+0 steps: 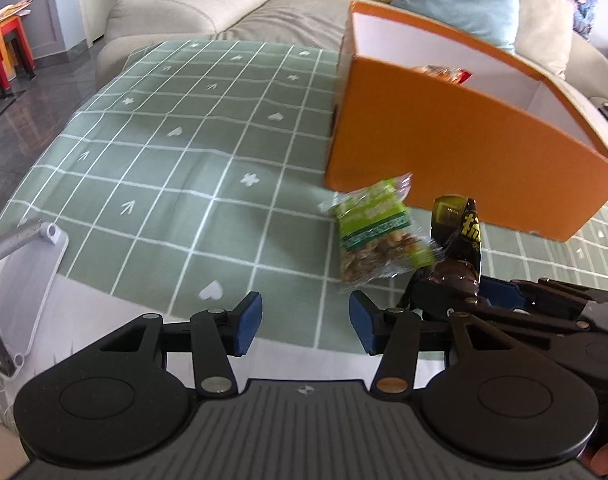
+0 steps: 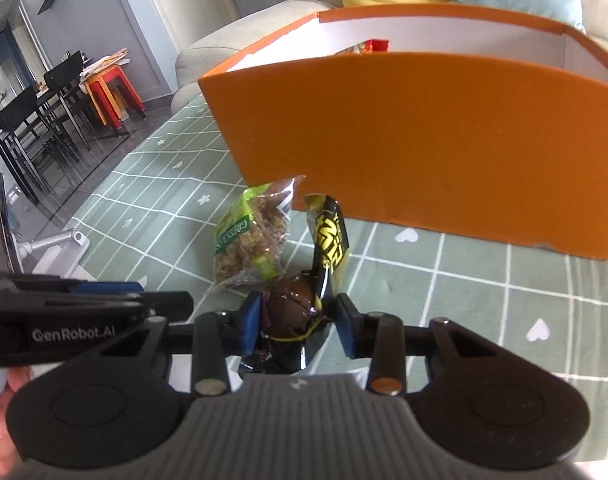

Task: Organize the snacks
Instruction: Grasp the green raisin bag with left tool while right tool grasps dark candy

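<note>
A dark brown and yellow snack packet (image 2: 299, 304) stands upright between the pads of my right gripper (image 2: 299, 324), which is shut on it just above the green checked tablecloth (image 2: 464, 292). In the left wrist view the same packet (image 1: 458, 240) sits in the right gripper (image 1: 452, 300) at the lower right. A green packet of nuts (image 1: 378, 236) lies on the cloth just left of it, in front of the orange box (image 1: 464, 152). My left gripper (image 1: 306, 326) is open and empty, a short way in front of the green packet (image 2: 251, 236). The orange box (image 2: 424, 140) holds a few snacks (image 2: 368, 46).
A white stand with a metal arm (image 1: 19, 280) lies at the cloth's left edge. A beige sofa (image 1: 223, 12) with yellow and blue cushions is behind the table. Black dining chairs (image 2: 35, 120) and coloured stools (image 2: 111, 92) stand far left.
</note>
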A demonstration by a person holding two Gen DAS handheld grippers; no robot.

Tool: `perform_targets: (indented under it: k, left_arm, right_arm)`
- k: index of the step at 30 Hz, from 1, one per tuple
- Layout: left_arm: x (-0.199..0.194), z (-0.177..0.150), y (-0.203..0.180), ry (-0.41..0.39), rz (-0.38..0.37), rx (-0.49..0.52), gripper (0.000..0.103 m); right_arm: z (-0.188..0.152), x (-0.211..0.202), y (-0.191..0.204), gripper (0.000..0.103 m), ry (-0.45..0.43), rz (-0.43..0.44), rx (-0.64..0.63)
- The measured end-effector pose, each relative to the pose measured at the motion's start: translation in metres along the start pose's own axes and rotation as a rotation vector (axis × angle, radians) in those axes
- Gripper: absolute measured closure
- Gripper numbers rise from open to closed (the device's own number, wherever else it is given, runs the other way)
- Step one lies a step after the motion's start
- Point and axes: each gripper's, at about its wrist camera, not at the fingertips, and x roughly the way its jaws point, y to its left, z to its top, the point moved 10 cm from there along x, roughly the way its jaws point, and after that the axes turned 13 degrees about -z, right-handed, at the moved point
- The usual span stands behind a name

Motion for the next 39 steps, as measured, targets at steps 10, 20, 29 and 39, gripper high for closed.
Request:
perform_targets:
  k: [10, 20, 29, 39]
  left_arm:
    - [0.007, 0.030, -0.019, -0.115, -0.058, -0.072, 0.018]
    - [0.043, 0.041, -0.024, -0.078, -0.075, -0.146, 0.027]
    - [0.043, 0.031, -0.037, -0.052, -0.079, -0.098, 0.056]
    - [-0.008, 0.021, -0.055, -0.115, -0.179, -0.059, 0.057]
  right_arm:
    - [0.003, -0.007, -0.033, 0.066, -0.016, -0.118, -0.008]
    - [0.000, -0.009, -0.037, 0.065, -0.011, -0.116, -0.004]
    - [-0.003, -0.008, -0.040, 0.065, 0.004, -0.118, 0.004]
    - [0.004, -0.046, -0.043, 0.066, -0.088, -0.143, -0.015]
